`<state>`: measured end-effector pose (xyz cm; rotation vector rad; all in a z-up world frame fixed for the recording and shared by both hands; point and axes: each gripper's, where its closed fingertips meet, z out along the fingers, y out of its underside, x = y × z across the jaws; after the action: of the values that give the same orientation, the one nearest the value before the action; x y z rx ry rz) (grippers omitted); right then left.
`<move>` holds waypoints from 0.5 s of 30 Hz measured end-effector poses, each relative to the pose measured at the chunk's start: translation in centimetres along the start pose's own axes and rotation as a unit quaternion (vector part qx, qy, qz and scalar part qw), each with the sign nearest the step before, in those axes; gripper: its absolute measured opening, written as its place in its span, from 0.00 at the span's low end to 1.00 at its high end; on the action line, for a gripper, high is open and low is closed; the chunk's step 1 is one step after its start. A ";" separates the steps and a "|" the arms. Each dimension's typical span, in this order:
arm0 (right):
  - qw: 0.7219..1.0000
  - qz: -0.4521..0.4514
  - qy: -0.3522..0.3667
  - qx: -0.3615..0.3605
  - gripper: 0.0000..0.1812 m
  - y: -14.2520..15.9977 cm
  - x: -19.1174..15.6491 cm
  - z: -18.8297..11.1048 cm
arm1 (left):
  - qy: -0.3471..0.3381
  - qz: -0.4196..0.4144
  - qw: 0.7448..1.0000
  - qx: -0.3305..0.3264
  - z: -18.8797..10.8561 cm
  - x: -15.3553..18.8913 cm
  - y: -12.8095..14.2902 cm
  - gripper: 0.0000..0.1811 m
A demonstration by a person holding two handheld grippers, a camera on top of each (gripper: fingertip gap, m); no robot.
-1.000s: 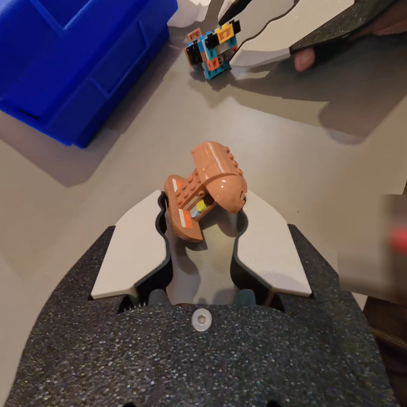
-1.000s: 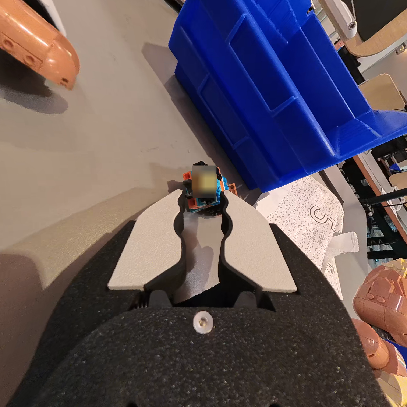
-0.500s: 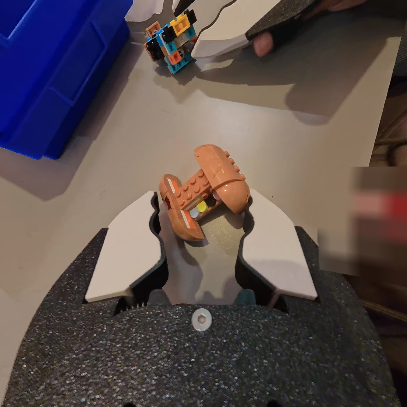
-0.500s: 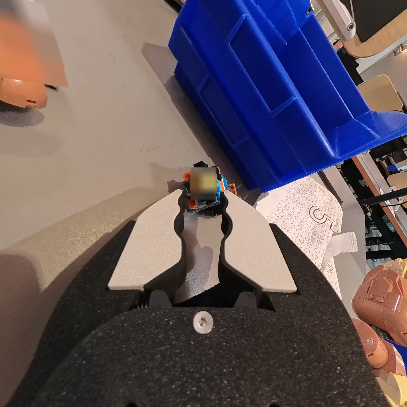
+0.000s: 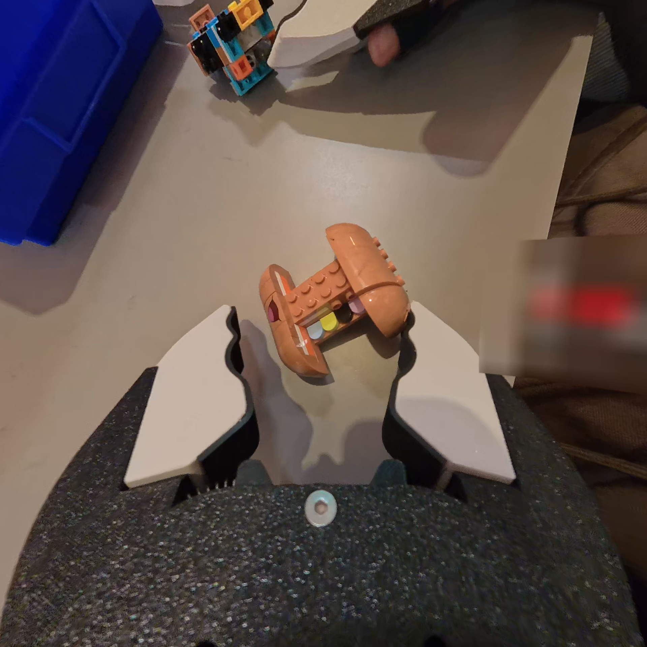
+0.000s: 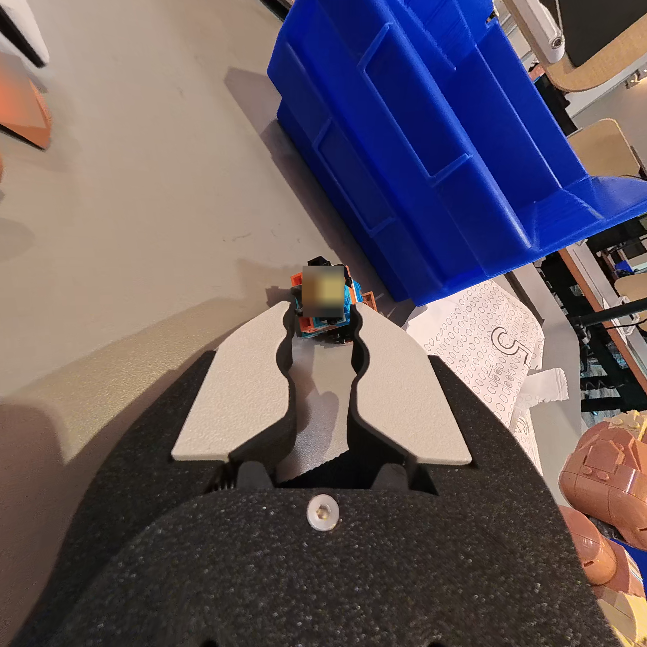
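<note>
Now the left tool [image 5: 320, 325] points down at the grey worktop [image 5: 210, 210] with its two white fingers [image 5: 196, 395] spread wide apart. It holds nothing. A brown brick piece [image 5: 332, 301] lies on the worktop just past the fingertips. Its rounded end sits right at the tip of the right-side finger; whether they touch is hard to tell. Its other end lies clear of the left-side finger.

Far ahead of this tool, the right tool [image 5: 308, 38] shows at the top, with a gloved hand [image 5: 388, 38] behind it.

Seen from its own camera, the right tool [image 6: 324, 310] leans low over the worktop. Its fingers are close together and squeeze a small colourful brick block [image 6: 322, 311] at their tips. A big blue bin [image 6: 437, 147] stands ahead on the right side of this tool. White printed paper [image 6: 490, 353] lies just to its right, with more brown brick shapes [image 6: 609, 479] nearer the camera.
</note>
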<state>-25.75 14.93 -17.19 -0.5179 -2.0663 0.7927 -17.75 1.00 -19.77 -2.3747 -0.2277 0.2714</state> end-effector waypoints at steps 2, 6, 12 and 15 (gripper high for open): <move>1.000 0.000 0.000 0.000 0.17 0.0 0.0 0.0 | -0.006 0.005 1.000 -0.012 -0.3 0.0 0.2 0.50; 1.000 0.000 0.000 0.000 0.17 0.0 0.0 0.0 | -0.014 0.002 0.999 -0.036 -0.9 -0.3 0.9 0.57; 1.000 0.000 0.000 0.000 0.17 0.0 0.0 0.0 | 0.019 -0.015 0.999 -0.035 -1.2 0.2 1.9 0.65; 1.000 0.000 0.000 0.000 0.17 0.0 0.0 0.0 | 0.025 -0.035 0.999 -0.028 -1.2 0.0 2.3 0.65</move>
<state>-25.76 14.96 -17.19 -0.5192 -2.0659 0.7919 -17.23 -1.42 -20.49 -2.4201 -0.2985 0.1743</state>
